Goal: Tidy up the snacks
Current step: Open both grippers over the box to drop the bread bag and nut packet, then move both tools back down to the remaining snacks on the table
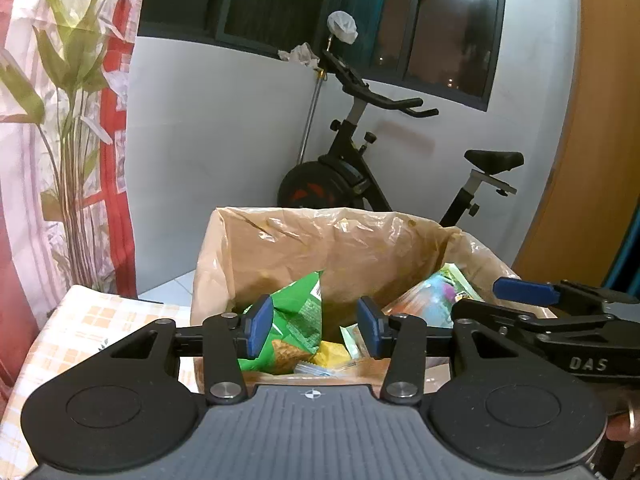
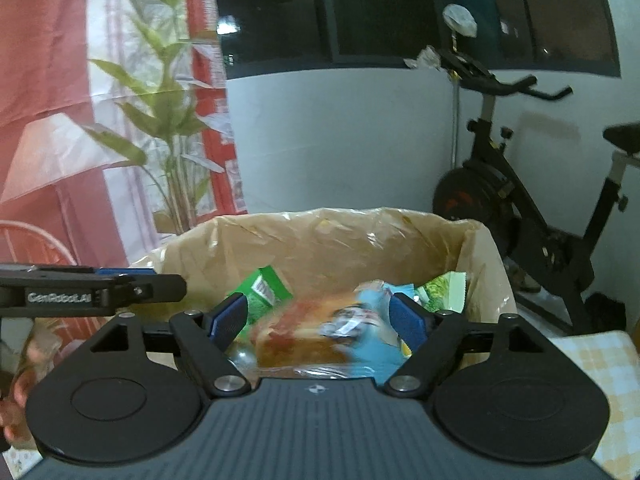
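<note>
— Left wrist view first: what is the left hand-held gripper (image 1: pixel 314 330) doing?

— It is hovering over the near edge of a box lined with a brown plastic bag (image 1: pixel 320 240), its blue pads standing partly apart. A green snack packet (image 1: pixel 298 324) is lying between them, down in the box; its left side is reaching the left pad, but I cannot tell whether it is actually touching.

— And the rest of the snacks?

— They are lying in the same box: a yellow packet (image 1: pixel 332 354) beside the green one, and paler packets (image 1: pixel 436 300) toward the right side.

— What is the right wrist view giving?

— The right hand-held gripper (image 2: pixel 320 318) is standing wide over the same box, nothing pressed by its pads. Below it a blurred orange and light blue packet (image 2: pixel 336 336) is lying inside. The left tool is showing at the frame's left edge.

— Where is the box sitting?

— On a desk under a checked cloth (image 1: pixel 88 320), with an exercise bike (image 1: pixel 360 160) behind it.
</note>
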Action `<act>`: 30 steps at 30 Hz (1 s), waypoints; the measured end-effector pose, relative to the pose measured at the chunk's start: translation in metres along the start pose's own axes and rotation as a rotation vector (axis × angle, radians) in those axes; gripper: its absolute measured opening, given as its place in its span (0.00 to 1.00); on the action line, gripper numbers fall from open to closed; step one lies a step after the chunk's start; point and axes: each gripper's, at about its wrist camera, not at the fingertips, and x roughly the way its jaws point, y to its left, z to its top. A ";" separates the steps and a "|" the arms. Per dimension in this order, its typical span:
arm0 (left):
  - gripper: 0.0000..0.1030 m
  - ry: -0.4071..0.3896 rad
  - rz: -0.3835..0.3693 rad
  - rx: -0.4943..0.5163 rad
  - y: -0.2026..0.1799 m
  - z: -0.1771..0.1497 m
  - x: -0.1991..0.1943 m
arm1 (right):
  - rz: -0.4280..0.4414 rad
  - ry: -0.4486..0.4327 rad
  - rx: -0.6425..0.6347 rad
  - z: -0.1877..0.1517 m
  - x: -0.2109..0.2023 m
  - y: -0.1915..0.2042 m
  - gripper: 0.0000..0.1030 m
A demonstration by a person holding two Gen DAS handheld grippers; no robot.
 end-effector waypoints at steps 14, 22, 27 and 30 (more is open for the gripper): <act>0.49 -0.101 -0.006 -0.022 -0.004 -0.027 -0.059 | 0.020 -0.120 -0.078 -0.026 -0.057 0.020 0.78; 0.49 -0.108 0.005 -0.106 0.001 -0.078 -0.081 | 0.031 -0.161 -0.151 -0.069 -0.091 0.023 0.78; 0.49 -0.044 0.026 -0.136 0.002 -0.098 -0.070 | 0.043 -0.095 -0.148 -0.097 -0.090 0.018 0.78; 0.49 -0.011 0.020 -0.138 0.001 -0.107 -0.065 | 0.031 -0.050 -0.154 -0.113 -0.085 0.014 0.78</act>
